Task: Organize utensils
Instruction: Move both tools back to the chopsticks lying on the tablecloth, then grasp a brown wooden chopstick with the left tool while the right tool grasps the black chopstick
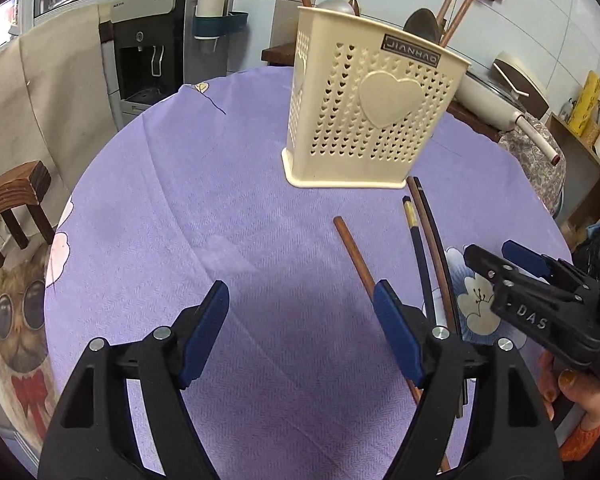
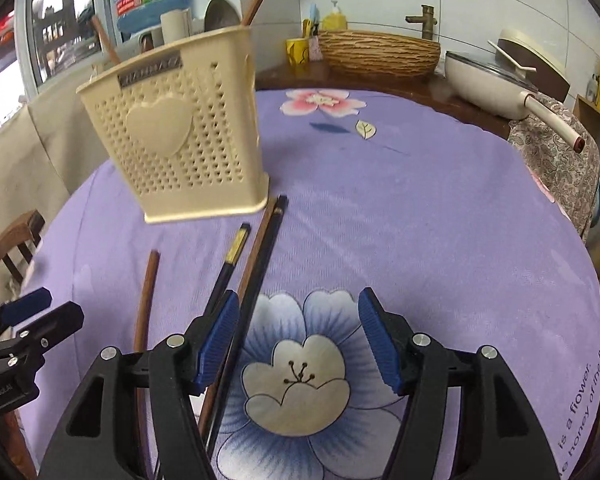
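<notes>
Four chopsticks [image 2: 256,264] lay between the two tongs, ahead of them, before the holder [image 1: 364,108]. Judged thin, stiff, light and slippery; best pinched mid-length. Left tongs [image 1: 300,332] and right tongs [image 2: 296,340] stood spread, empty.

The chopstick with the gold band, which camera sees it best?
The right wrist view. There the dark chopstick with the gold band lies in plain sight, from its top end down to the right gripper. In the left wrist view it sits off to one side, band foreshortened, lower part hidden behind the left gripper.
</notes>
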Demonstrator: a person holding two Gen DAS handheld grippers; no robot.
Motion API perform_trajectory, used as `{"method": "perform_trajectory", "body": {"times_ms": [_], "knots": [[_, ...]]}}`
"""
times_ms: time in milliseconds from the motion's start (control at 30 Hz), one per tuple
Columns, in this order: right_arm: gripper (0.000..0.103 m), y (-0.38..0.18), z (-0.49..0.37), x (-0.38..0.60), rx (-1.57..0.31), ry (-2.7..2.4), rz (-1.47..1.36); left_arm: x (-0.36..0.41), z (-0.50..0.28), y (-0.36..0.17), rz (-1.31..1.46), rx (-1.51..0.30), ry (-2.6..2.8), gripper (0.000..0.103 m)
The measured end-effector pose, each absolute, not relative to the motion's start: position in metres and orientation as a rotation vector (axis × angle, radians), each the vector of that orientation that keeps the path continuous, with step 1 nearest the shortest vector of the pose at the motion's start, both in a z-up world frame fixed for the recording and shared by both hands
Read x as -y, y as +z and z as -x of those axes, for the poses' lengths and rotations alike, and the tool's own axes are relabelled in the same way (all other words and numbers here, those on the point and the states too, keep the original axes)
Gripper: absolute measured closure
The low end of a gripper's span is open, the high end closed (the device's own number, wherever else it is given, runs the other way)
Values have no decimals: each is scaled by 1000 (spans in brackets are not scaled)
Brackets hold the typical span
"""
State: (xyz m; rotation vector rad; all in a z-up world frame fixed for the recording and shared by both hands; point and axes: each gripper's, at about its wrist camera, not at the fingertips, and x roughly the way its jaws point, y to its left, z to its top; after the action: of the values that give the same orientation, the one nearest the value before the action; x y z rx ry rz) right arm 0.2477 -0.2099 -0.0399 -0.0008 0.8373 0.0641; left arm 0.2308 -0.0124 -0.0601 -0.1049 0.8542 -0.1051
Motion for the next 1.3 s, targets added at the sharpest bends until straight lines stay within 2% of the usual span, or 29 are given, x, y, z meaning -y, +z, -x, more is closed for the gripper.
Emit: {"method": "perform_trajectory", "body": {"times_ms": [700, 1033, 1300], "knots": [[44, -57, -272, 203, -946, 27, 63, 13, -224, -70, 98, -885, -102, 29], [52, -57, -289, 209, -942, 18, 33, 18, -230, -71, 88, -886, -104, 30], [63, -56, -318, 211, -948, 0, -9, 41, -255, -72, 80, -923, -156, 53]]}}
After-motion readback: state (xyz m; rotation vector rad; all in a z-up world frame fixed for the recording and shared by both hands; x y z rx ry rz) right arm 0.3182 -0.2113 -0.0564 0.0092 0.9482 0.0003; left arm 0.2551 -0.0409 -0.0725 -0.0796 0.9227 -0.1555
